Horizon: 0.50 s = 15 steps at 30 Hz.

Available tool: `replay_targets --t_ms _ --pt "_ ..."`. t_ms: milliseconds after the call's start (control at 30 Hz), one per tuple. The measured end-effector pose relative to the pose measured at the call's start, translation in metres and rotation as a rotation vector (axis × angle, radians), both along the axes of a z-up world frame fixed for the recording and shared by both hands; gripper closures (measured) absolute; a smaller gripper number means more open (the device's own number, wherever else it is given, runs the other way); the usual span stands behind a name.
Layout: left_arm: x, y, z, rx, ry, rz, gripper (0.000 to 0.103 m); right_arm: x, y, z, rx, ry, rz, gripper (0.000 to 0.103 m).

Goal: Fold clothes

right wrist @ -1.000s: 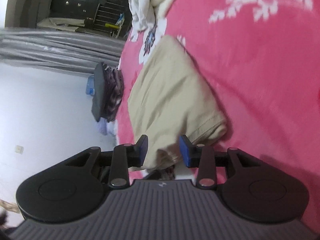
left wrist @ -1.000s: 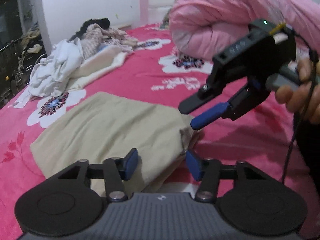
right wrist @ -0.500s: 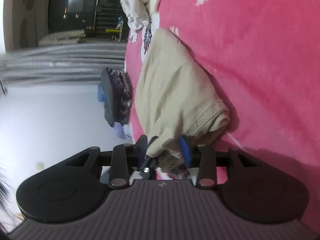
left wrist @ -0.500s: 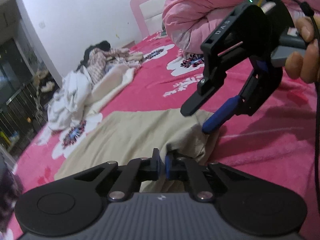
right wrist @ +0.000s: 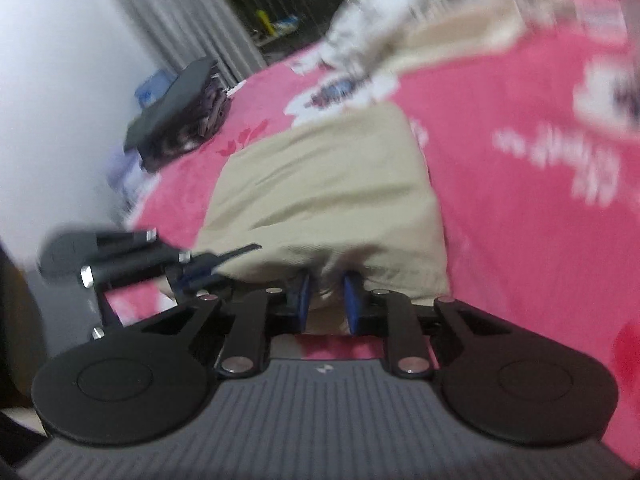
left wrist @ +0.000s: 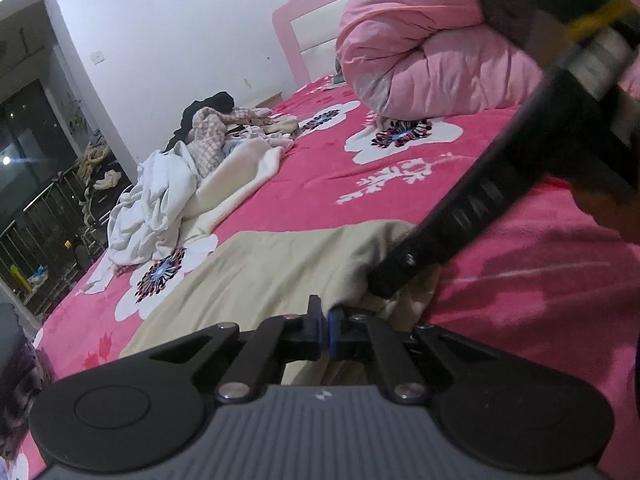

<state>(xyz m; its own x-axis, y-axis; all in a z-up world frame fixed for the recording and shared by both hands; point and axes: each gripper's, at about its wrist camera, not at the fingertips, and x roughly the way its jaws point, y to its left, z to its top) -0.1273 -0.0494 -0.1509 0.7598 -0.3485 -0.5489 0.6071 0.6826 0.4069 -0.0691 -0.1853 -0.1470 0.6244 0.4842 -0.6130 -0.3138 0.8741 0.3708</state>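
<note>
Pinching near hem of beige garment [left wrist: 280,264] with both claws.
Left gripper [left wrist: 325,330] clenched on its edge; right gripper [right wrist: 325,294], jaws just closing, grasps bunched fabric.

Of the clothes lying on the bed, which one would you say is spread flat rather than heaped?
The beige garment nearest the camera lies flat; the white and checked clothes behind are heaped.

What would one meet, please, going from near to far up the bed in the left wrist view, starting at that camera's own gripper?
left gripper → beige garment → white clothes heap → checked and dark clothes → pink headboard
</note>
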Motion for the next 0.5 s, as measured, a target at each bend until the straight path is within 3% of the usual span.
replay_targets --t_ms 133,300,433,500 --pt "0.0 0.003 0.003 -0.024 0.003 0.004 0.1 -0.008 0.008 0.003 -0.095 -0.079 0.094 0.086" --pt "-0.002 0.006 0.001 -0.028 0.005 -0.004 0.1 -0.001 0.018 0.002 -0.143 -0.147 0.093 0.09" --pt "0.0 0.012 0.003 -0.035 0.031 -0.012 0.098 -0.014 0.038 -0.002 -0.296 -0.278 0.091 0.091" --pt "0.002 0.016 0.005 -0.042 0.047 -0.017 0.091 -0.026 0.049 -0.005 -0.416 -0.371 0.111 0.091"
